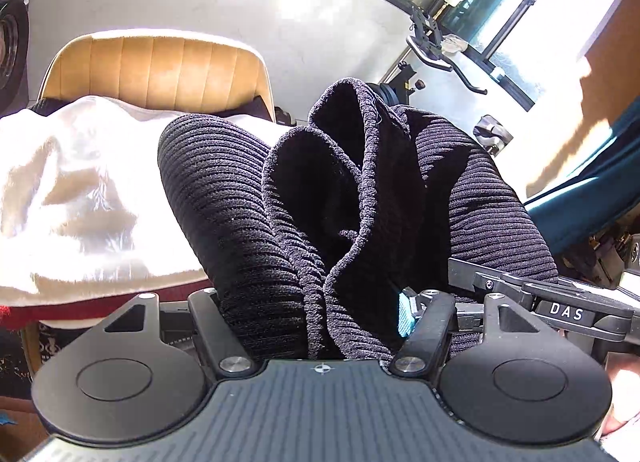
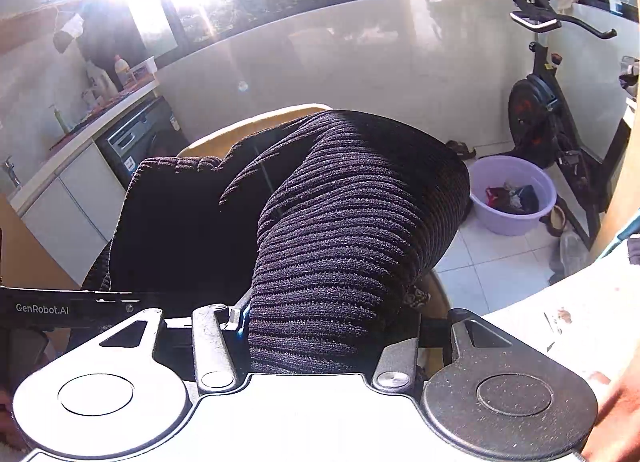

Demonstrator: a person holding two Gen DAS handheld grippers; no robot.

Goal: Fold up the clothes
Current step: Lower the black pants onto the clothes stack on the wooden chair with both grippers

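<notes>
A black ribbed knit garment (image 1: 352,198) is bunched in thick folds and fills the middle of both wrist views. My left gripper (image 1: 316,302) is shut on a wad of it, which hides the left fingertip; a blue pad (image 1: 405,316) on the right finger presses into the knit. My right gripper (image 2: 328,322) is shut on another part of the same garment (image 2: 352,222), with a blue pad (image 2: 243,320) showing at the left finger. The right gripper's black body (image 1: 566,312) lies close beside the left one.
A white cloth (image 1: 80,190) lies over a surface in front of a tan chair (image 1: 160,70). A lavender basin (image 2: 480,186) with clothes stands on the tiled floor near an exercise bike (image 2: 536,114). A washing machine (image 2: 136,142) stands under a counter at left.
</notes>
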